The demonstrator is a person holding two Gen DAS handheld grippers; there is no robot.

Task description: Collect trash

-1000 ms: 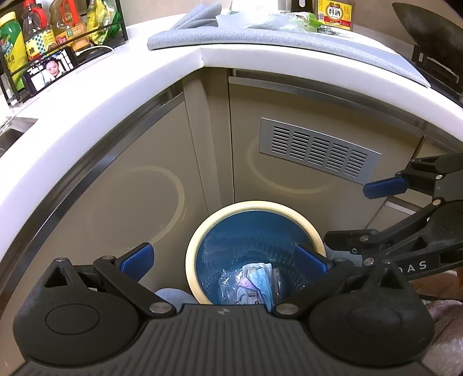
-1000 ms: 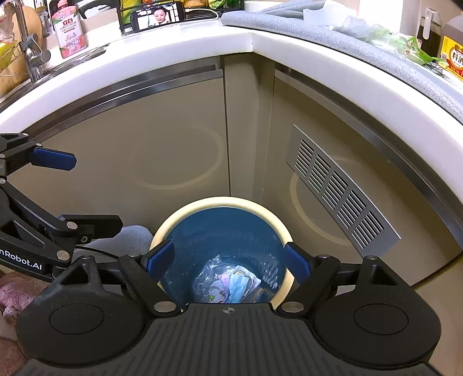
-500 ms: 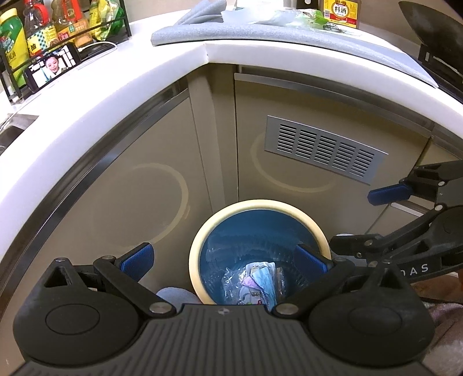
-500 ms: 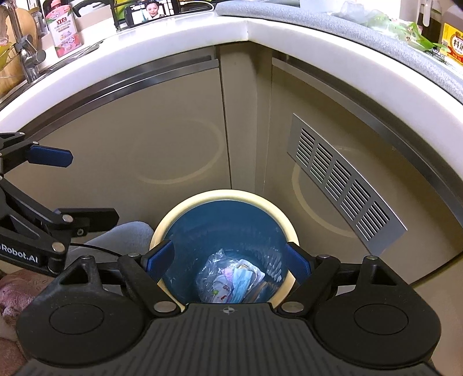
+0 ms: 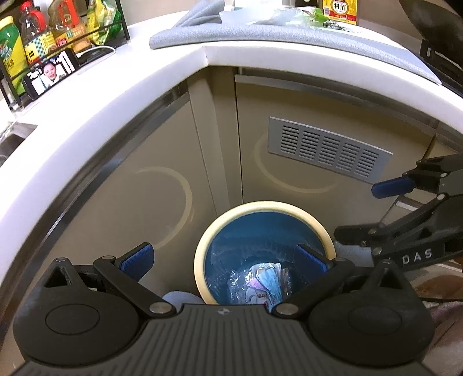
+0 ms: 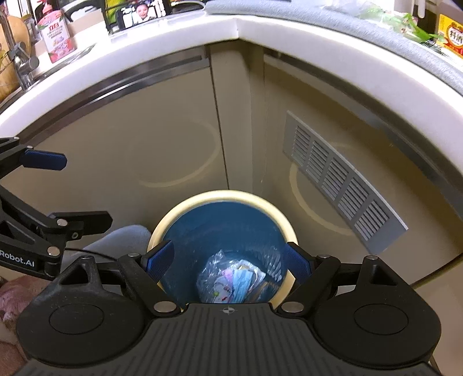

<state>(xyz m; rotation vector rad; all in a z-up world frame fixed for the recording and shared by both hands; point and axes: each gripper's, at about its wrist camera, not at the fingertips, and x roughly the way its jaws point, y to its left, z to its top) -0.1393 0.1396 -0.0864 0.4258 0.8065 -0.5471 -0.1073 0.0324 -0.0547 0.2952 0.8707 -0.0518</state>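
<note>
A blue trash bin with a cream rim (image 5: 262, 207) (image 6: 222, 194) stands on the floor in the corner under the white counter. Crumpled plastic wrappers and a blue face mask (image 5: 264, 282) (image 6: 231, 279) lie at its bottom. My left gripper (image 5: 222, 257) is open and empty above the bin's left side. My right gripper (image 6: 228, 259) is open and empty over the bin mouth. Each gripper shows at the edge of the other's view, the right one (image 5: 405, 208) and the left one (image 6: 43, 188).
Beige cabinet doors with a grey vent grille (image 5: 327, 150) back the bin. On the counter are a grey mat (image 5: 289, 31) with plastic packaging (image 6: 385, 14), a phone (image 5: 49, 76), bottles (image 5: 34, 31) and a sink tap (image 6: 20, 57).
Both views have shifted slightly, so the bin sits a little lower and to the right in the left wrist view. Both grippers stay open and empty.
</note>
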